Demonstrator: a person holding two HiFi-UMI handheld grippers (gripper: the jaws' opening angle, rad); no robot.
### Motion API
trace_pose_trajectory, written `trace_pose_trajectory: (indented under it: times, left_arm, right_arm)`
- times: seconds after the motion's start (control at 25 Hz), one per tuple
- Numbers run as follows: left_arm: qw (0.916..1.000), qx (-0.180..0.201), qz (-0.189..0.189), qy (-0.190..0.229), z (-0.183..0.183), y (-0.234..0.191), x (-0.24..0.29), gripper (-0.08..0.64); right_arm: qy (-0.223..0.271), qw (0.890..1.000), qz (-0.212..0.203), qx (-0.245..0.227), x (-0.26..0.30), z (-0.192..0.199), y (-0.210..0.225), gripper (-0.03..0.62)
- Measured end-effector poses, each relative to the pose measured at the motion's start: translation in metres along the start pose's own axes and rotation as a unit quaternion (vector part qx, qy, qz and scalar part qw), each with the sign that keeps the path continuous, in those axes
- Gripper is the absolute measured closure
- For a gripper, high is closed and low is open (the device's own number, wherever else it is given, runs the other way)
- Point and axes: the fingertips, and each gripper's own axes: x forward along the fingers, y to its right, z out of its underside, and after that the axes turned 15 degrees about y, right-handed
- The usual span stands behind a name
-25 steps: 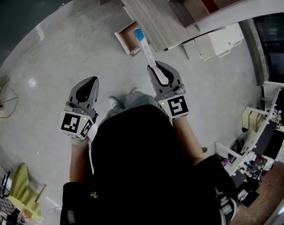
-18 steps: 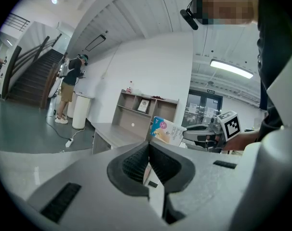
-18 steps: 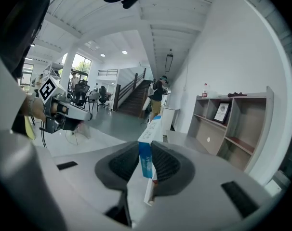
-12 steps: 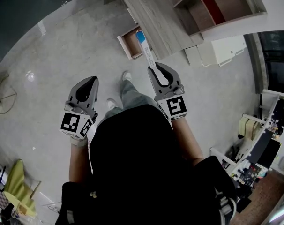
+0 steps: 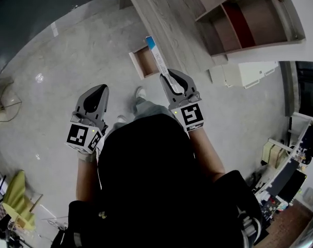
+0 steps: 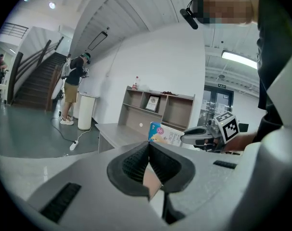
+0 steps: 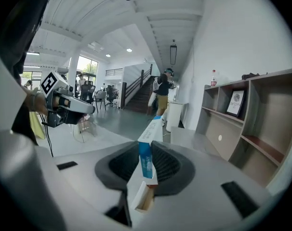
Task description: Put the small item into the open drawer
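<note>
The small item, a narrow blue-and-white box [image 5: 158, 59], is clamped by one end in my right gripper [image 5: 173, 76], and the rest of it sticks out forward past the jaw tips. In the right gripper view the box [image 7: 146, 150] stands on its thin edge between the two dark ribbed pads [image 7: 167, 166], which press on it from both sides. From the head view the far end of the box lies over the edge of the open drawer [image 5: 137, 66], which is pulled out from the front of the grey wooden desk [image 5: 167, 19]. I cannot tell how high above the drawer the box is. Beyond the desk is an open shelf unit [image 5: 244, 19] with reddish back panels. My left gripper [image 5: 98, 92] is held apart to the left over the grey floor [image 5: 68, 61]. Its jaws are closed together with nothing between them. In the left gripper view the box [image 6: 164, 134] and the right gripper [image 6: 201, 136] show ahead of it.
</note>
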Motion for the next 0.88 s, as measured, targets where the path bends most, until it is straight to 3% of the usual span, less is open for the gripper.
trace_pose_trajectory:
  times: [0.36, 0.68, 0.88]
  left_arm:
    - [0.9988, 0.003, -0.047, -0.015, 0.005, -0.015, 0.047, 0.557]
    - [0.9976, 0.019, -0.064, -0.02, 0.004, -0.028, 0.066, 0.557]
    - [0.9972, 0.001, -0.071, -0.024, 0.003, -0.033, 0.071, 0.557]
  right_arm:
    - [-0.025, 0.998, -0.053, 0.021, 0.043, 0.033, 0.04, 0.502]
    - [-0.068, 0.993, -0.09, 0.038, 0.068, 0.067, 0.045, 0.502]
    - [-0.1, 0.989, -0.099, 0.046, 0.077, 0.088, 0.038, 0.502]
